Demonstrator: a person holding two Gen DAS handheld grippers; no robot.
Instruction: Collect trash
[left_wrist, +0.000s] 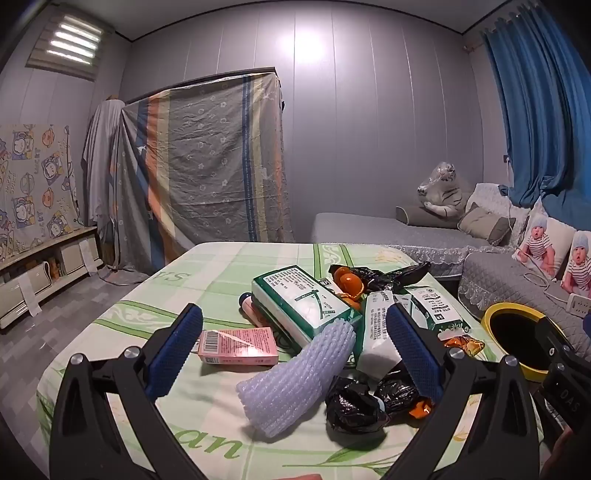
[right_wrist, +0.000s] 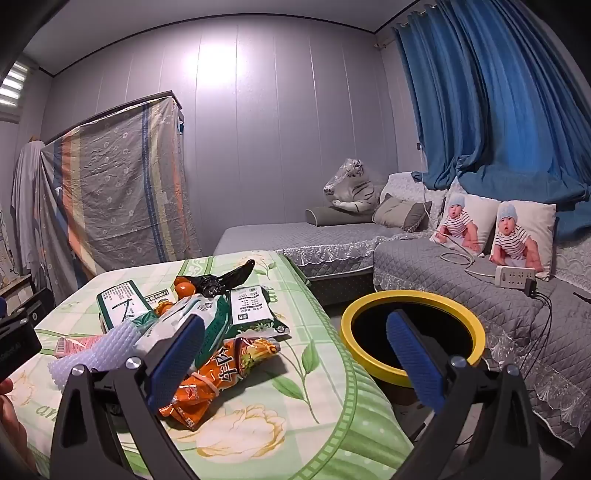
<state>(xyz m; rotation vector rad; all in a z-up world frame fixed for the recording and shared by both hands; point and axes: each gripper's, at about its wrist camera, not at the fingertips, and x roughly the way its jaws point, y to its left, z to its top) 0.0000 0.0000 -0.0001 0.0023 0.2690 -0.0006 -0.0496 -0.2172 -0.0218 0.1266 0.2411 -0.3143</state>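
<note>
Green floral table (left_wrist: 155, 295) filling the foreground, litter heaped on the half nearer the bin. Grey sofa (right_wrist: 461, 288) beyond the bin, with two baby-print cushions (right_wrist: 495, 232) and a white power strip (right_wrist: 514, 276) on it. Blue curtain (right_wrist: 498, 110) hanging behind the sofa. Striped sheet (left_wrist: 207, 166) draped over a frame on the far side of the table.

Yellow-rimmed bin (right_wrist: 413, 295) standing just beside the table's edge, dark inside, mouth upward.

On the table, in the pile: green-and-white tissue packs (left_wrist: 299, 302) stacked and overlapping at the middle. White foam net sleeve (left_wrist: 295, 373) lying against the nearest pack, toward the camera. Orange snack bag (right_wrist: 218, 376) at the pile's edge nearest the bin, crumpled. Black plastic bags (left_wrist: 354, 406), crumpled, just beside the foam sleeve; another black bag (right_wrist: 225, 280) at the far side of the pile. Pink box (left_wrist: 236, 343) flat on the cloth, on the side of the pile away from the bin. Orange peel (left_wrist: 349, 282) touching the far black bag.

Left gripper (left_wrist: 295, 343) hanging above the pile with jaws spread as wide as possible, nothing between the blue pads, nothing gripped. Right gripper (right_wrist: 295, 349) likewise spread wide and empty, one finger over the pile's bin-side edge, the other over the bin's mouth.
</note>
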